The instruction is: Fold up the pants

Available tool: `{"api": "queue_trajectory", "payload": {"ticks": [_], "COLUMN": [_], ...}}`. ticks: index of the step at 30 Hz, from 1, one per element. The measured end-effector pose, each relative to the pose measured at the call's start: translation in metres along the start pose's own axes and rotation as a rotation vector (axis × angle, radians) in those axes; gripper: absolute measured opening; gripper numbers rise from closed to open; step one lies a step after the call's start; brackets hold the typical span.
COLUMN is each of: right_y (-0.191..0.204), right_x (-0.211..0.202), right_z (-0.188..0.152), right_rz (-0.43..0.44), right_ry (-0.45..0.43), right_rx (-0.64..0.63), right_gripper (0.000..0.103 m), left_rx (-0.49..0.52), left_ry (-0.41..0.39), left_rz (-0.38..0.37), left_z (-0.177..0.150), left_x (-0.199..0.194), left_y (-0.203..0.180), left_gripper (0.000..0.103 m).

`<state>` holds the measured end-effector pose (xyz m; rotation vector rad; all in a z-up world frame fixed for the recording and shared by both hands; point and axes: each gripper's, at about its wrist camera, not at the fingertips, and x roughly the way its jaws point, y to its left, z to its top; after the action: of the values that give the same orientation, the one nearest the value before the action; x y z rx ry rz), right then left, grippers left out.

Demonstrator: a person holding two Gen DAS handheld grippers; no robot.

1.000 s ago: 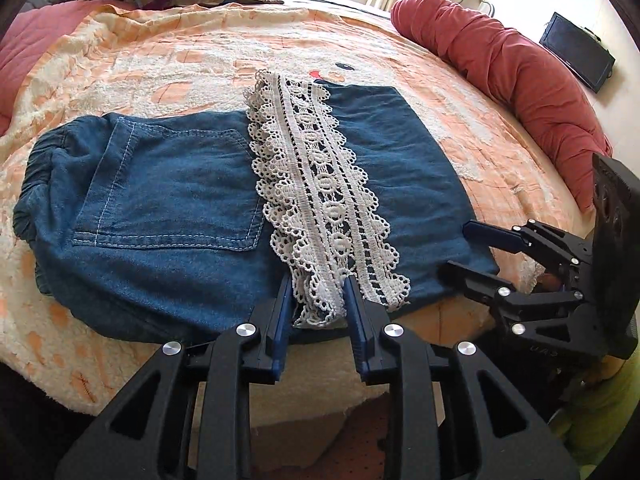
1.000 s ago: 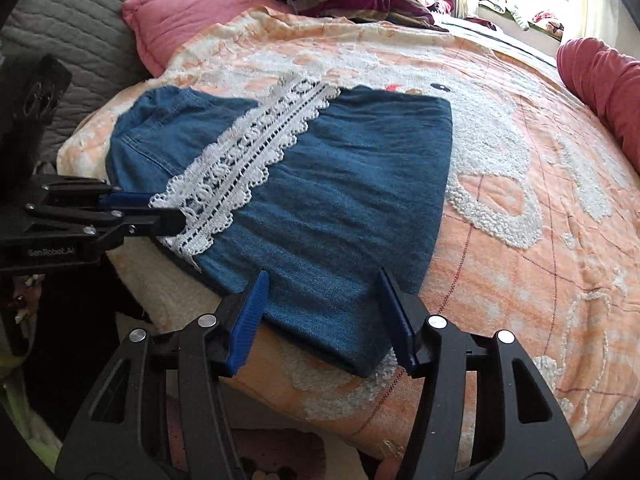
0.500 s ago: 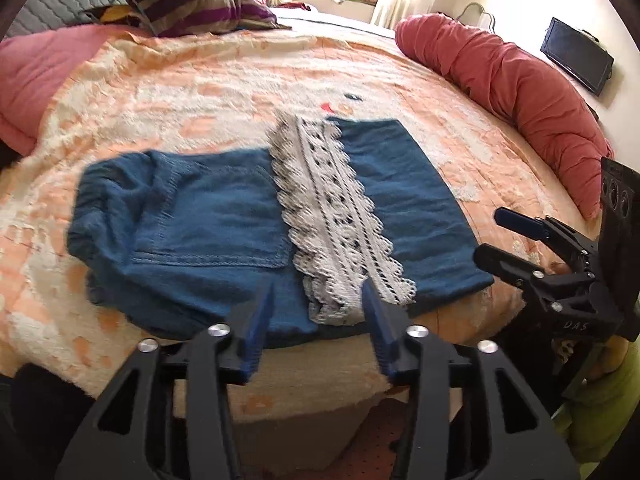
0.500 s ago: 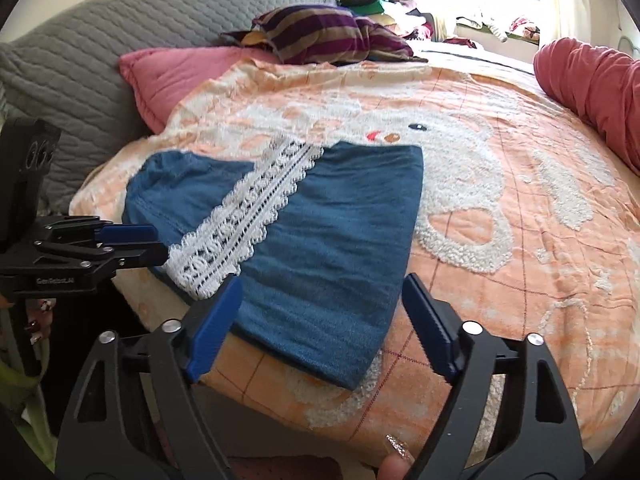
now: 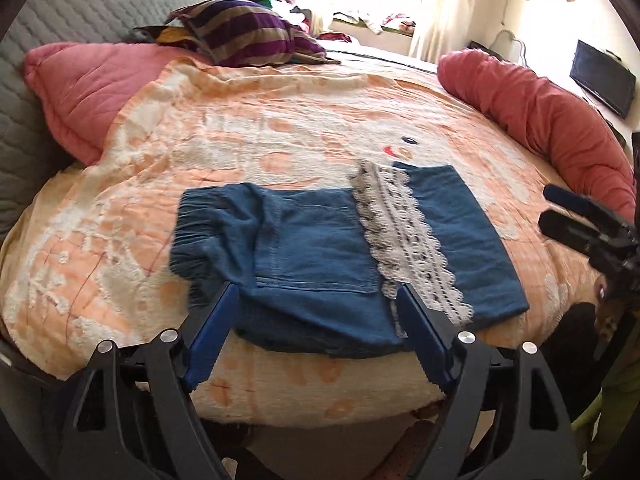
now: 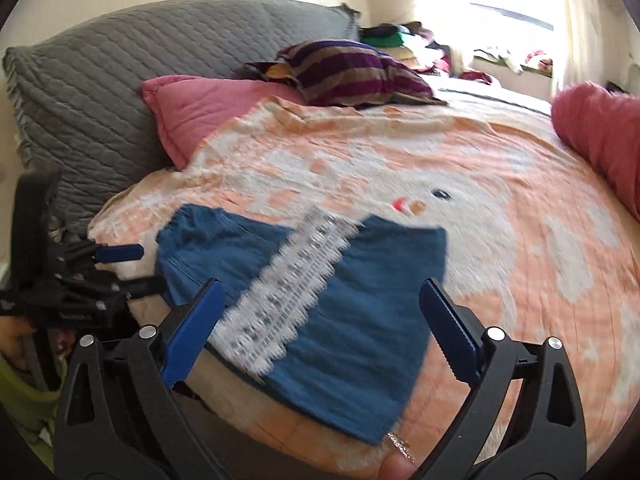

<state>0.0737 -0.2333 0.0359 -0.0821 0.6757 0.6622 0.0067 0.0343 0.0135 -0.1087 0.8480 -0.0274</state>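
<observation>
Denim pants lie folded on the bed, centre of the left wrist view, near the bed's front edge. Waistband bunched at the left end, a back pocket facing up in the middle, and a white lace band running diagonally across the right part from upper left to lower right. The plain blue folded part sits right of the lace.

Left hand-held gripper at the bottom of its own view, jaws spread wide with blue pads either side of the pants' near edge, nothing between them, not touching the fabric as far as I can tell. It shows again at the left edge of the right wrist view, jaws apart there too.

Right hand-held gripper at the bottom of its view, also spread wide and empty, hovering over the near corner of the pants (this frame is motion-blurred, lace detail smeared). From the left wrist view it pokes in at the right edge, clear of the pants' right end.

Around: orange-and-white bedspread under the pants, pink pillow at upper left, striped pillow top centre, red rolled blanket along the right, grey quilted headboard upper left of the right wrist view, dark screen on the wall at far right.
</observation>
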Motion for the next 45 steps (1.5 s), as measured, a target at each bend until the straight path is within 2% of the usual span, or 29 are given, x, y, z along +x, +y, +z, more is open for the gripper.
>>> {"api": "queue_trajectory", "payload": {"ticks": [5,9,12,16,20,25,30,31,33,34,36,39,41,44,45], "right_y": [0.025,0.054,0.073,0.098,0.121,0.143,0.156,0.157,0.161,0.161,0.157,0.134,0.109,0.081,0.071], "right_x": [0.020,0.050,0.076,0.119,0.161,0.208,0.246,0.251,0.258,0.260,0.254,0.230,0.208,0.178,0.168], "right_z": [0.028,0.046,0.058,0.072,0.076,0.077,0.074,0.072,0.069,0.067,0.067,0.077,0.085,0.091,0.092], "right_rz": [0.068,0.147,0.192,0.243,0.272,0.309,0.354,0.367,0.399,0.413,0.422,0.482,0.535,0.583,0.596], "right_ry": [0.023,0.083,0.134,0.221,0.313,0.408,0.503,0.519,0.539,0.548,0.523,0.463,0.413,0.353,0.332], "right_rx": [-0.057,-0.118,-0.164,-0.217,-0.288,-0.311,-0.278,-0.272,-0.275,-0.276,-0.283,-0.213,-0.133,-0.080,-0.060], "right_gripper": [0.094,0.094,0.094,0.094,0.094,0.094,0.092,0.087,0.048,0.046,0.030,0.026,0.025,0.024,0.024], "left_rx": [-0.063,-0.135,-0.222,-0.305,-0.315,-0.310,-0.314,-0.322,-0.339,-0.347,-0.358,-0.395,-0.422,-0.451,-0.447], "left_ry": [0.008,0.026,0.041,0.056,0.049,0.043,0.036,0.036,0.025,0.020,0.011,-0.024,-0.032,0.004,0.011], "left_rz": [0.006,-0.005,-0.052,-0.108,-0.120,-0.125,-0.134,-0.143,-0.170,-0.181,-0.194,-0.239,-0.283,-0.391,-0.398], "left_z": [-0.003,-0.007,-0.012,-0.018,-0.018,-0.022,-0.023,-0.024,-0.024,-0.023,-0.024,-0.024,-0.024,-0.021,-0.020], "left_x": [0.006,0.016,0.026,0.042,0.051,0.057,0.064,0.065,0.065,0.065,0.064,0.057,0.054,0.059,0.061], "left_y": [0.024,0.045,0.063,0.076,0.082,0.084,0.089,0.090,0.094,0.095,0.096,0.099,0.100,0.090,0.085], "left_gripper": [0.080,0.080,0.080,0.072,0.062,0.062,0.066,0.066,0.069,0.072,0.073,0.081,0.090,0.092,0.092]}}
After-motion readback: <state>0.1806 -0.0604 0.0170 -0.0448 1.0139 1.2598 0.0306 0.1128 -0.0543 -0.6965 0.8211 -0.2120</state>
